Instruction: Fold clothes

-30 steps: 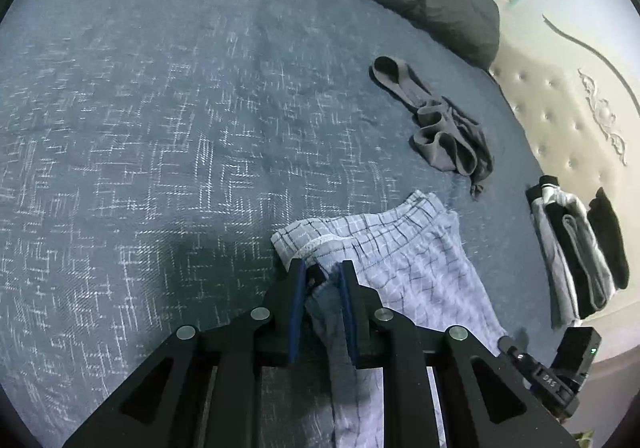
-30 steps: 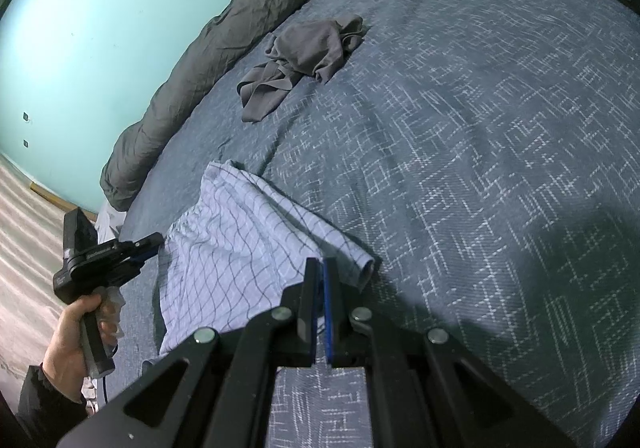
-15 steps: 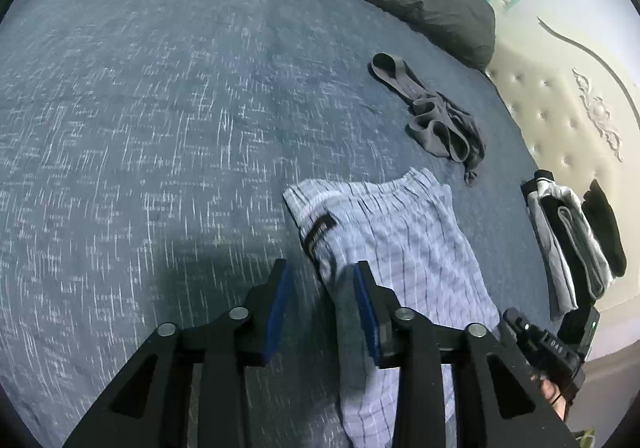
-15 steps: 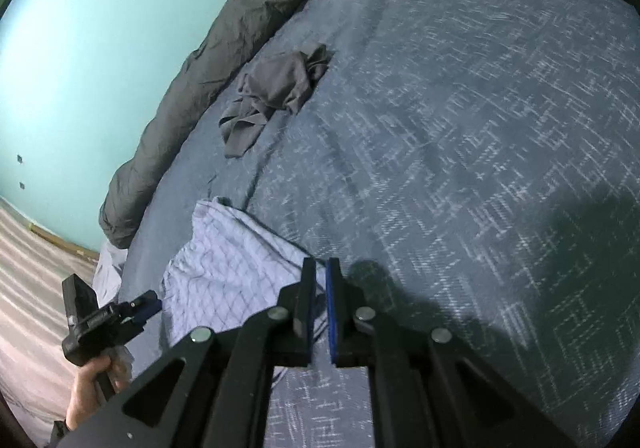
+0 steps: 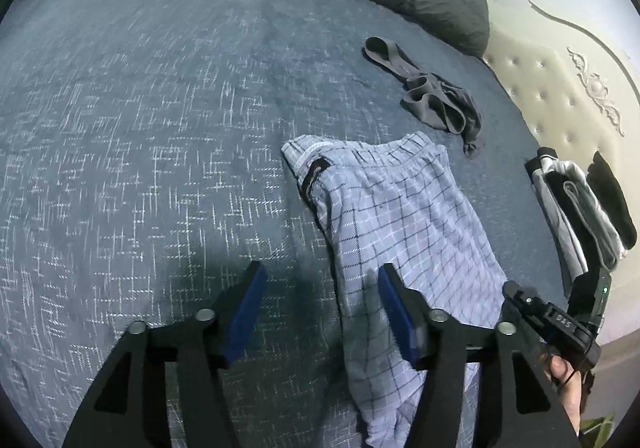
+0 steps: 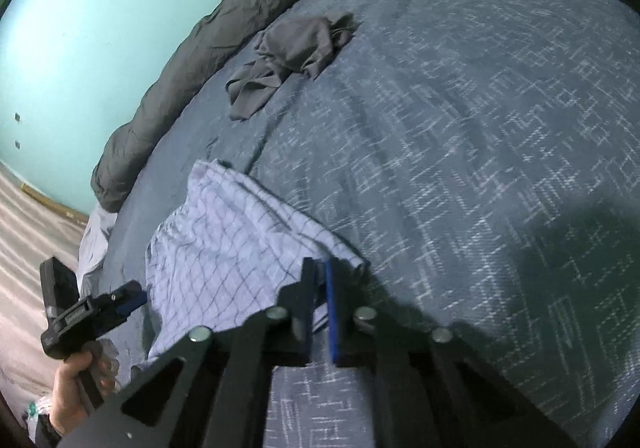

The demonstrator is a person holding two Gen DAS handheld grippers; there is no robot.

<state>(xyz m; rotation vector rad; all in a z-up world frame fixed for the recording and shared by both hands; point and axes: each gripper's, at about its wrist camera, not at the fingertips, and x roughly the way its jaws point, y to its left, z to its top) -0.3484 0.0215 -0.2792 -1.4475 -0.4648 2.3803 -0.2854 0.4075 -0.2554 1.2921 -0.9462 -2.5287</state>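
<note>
Soft checked shorts (image 5: 404,216), woven blue bedspread (image 5: 140,108), crumpled grey garment (image 5: 436,96)

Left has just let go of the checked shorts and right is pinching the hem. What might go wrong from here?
1. The right gripper stays shut on one corner of the checked shorts; pulling may bunch them.
2. The left gripper, jaws just opened, straddles their edge, so closing could grab a stray fold.
3. The grey underwear lies close and could get caught in the fold.
</note>
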